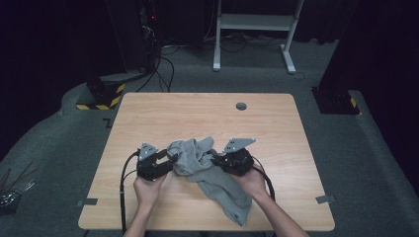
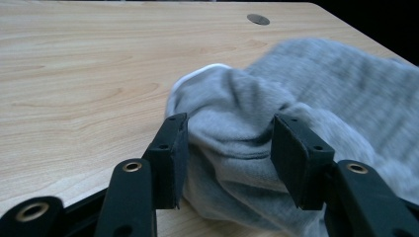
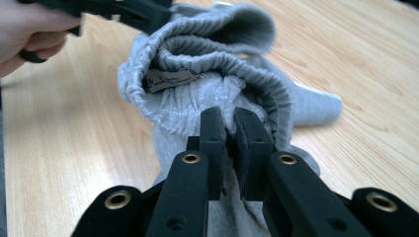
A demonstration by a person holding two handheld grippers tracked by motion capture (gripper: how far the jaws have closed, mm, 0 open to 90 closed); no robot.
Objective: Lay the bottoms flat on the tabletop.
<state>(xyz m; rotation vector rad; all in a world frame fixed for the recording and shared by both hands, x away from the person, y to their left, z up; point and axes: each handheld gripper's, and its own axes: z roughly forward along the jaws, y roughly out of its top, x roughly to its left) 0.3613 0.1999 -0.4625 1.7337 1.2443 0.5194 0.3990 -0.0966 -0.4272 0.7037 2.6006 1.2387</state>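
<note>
Grey garment (image 1: 210, 170): elastic-waisted, label inside, crumpled at the near middle of the bench (image 1: 148, 111), one leg trailing toward the near right edge. Right gripper (image 1: 216, 159): fingers (image 3: 213, 143) narrow, pinching the waistband fabric. Left gripper (image 1: 170, 160): fingers (image 2: 170, 158) partly apart either side of a bunched fold, not visibly pressing. Progress, by my judgement: early; cloth gathered, nothing yet spread or folded.

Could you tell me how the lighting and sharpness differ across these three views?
High view: lit table, dark surroundings. Left gripper view: the grey garment is sharp near the jaws but blurred upper right. Right gripper view: waistband and label crisp, the hand soft.
</note>
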